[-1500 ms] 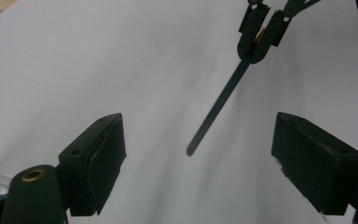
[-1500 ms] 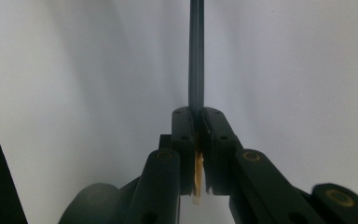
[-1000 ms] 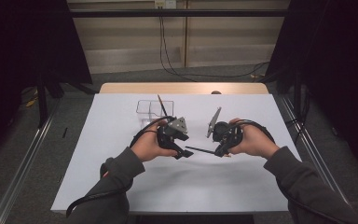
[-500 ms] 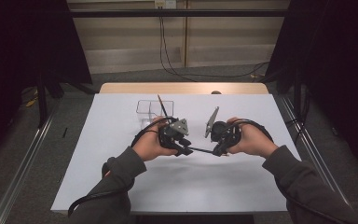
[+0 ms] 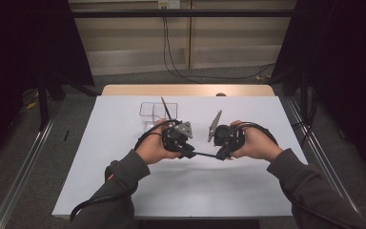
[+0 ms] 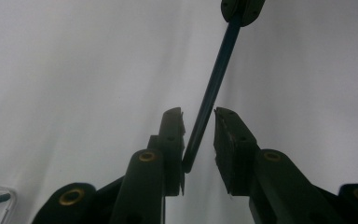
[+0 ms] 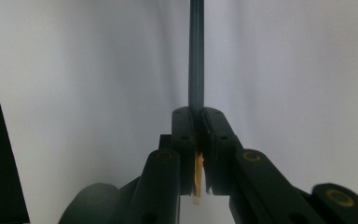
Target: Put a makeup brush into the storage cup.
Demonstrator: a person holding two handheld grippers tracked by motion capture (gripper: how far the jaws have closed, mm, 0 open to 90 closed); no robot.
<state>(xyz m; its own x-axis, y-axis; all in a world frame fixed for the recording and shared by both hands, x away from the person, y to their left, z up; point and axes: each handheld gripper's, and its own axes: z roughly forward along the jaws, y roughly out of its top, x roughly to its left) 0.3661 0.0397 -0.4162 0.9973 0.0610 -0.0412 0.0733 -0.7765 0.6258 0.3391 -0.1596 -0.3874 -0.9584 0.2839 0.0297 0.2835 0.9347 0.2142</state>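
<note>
Pencil (image 5: 204, 154) bridging both grippers at frame centre, now lower and level.
Right gripper (image 7: 196, 122) clamped on sharpened end; left gripper (image 6: 199, 126) spread around blunt end, closer than earlier — handover likely, box (image 5: 155, 113) behind.

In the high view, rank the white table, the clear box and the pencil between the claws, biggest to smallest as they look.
1. White table, by far.
2. Clear box.
3. Pencil, a thin dark line, though about as long as the box is wide.
</note>
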